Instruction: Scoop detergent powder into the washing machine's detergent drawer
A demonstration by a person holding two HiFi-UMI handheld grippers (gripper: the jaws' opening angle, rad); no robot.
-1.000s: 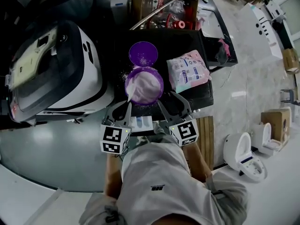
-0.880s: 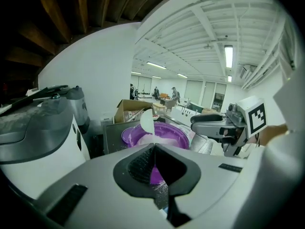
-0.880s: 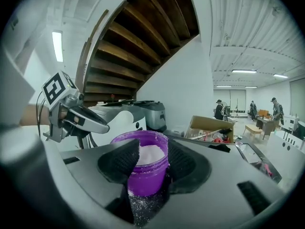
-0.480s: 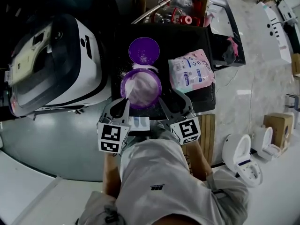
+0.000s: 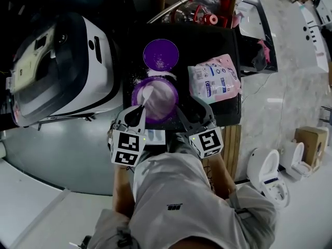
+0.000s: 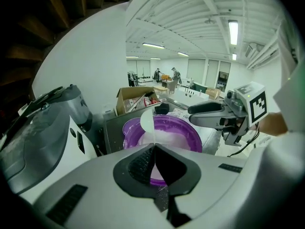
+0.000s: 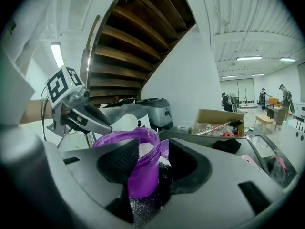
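Observation:
A purple tub [image 5: 165, 104] of white detergent powder stands on the black table [image 5: 207, 41]. My left gripper [image 5: 139, 116] is at the tub's near left rim, shut on the handle of a white spoon [image 5: 146, 94]. The spoon's bowl is over the powder. In the left gripper view the spoon [image 6: 147, 122] stands edge-on in front of the tub [image 6: 183, 129]. My right gripper [image 5: 180, 112] is shut on the tub's near right rim [image 7: 143, 162]. The white and black washing machine [image 5: 57, 66] stands to the left.
The tub's purple lid [image 5: 161, 54] lies behind it, with spilled powder between them. A pink and white bag [image 5: 213, 79] lies at the right. An open cardboard box [image 5: 197, 7] of clutter stands at the back. A white piece with blue marks [image 5: 154, 136] sits between the grippers.
The left gripper has edged forward with the spoon, whose bowl now sits nearer the tub's middle. The right gripper keeps its hold on the rim. The head view has shifted slightly.

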